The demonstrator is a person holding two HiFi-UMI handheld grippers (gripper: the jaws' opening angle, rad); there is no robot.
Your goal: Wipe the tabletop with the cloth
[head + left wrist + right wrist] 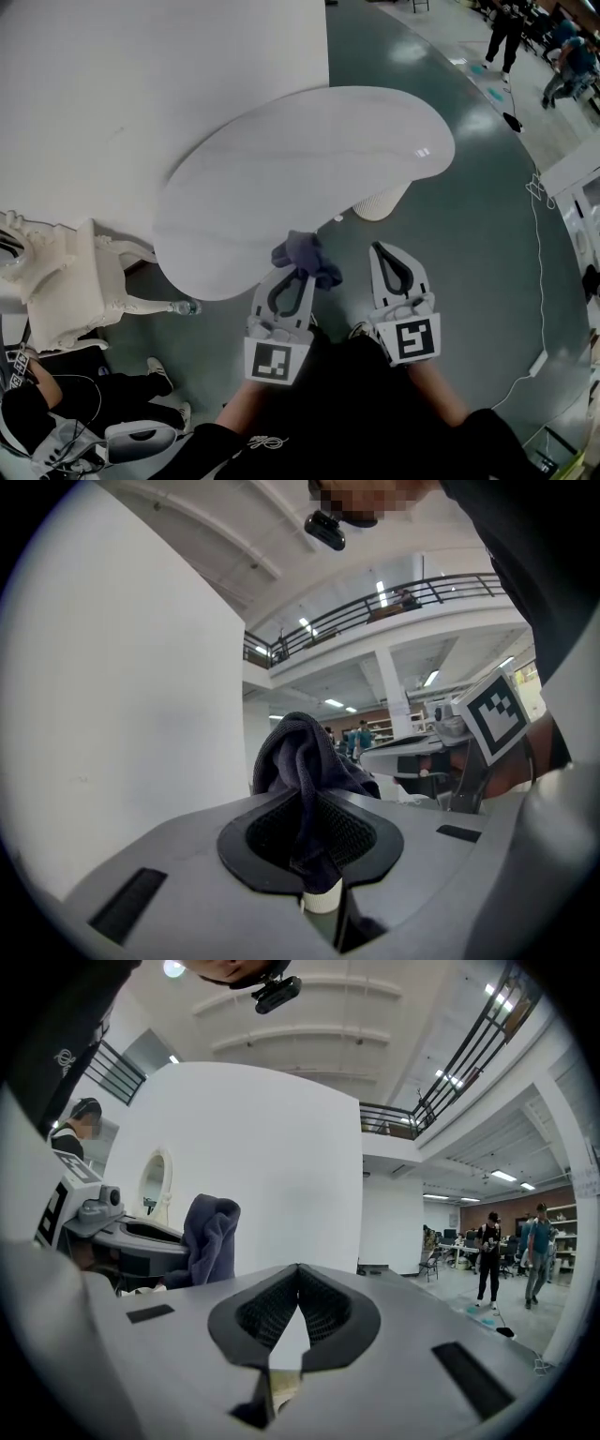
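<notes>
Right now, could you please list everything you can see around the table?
table: one, white, rounded top on a white pedestal, centre
cloth: one, dark blue-purple, bunched at the table's near edge, in the left gripper
wall: one, white, behind the table, upper left
chair: one, ornate white, left of the table
cable: one, white, on the grey floor, right
bystanders: two, dark and teal clothes, far top right
person: one, black clothes, low at bottom left
left gripper: one, white and black, shut on the cloth
right gripper: one, white and black, shut and empty, off the table's near edge
</notes>
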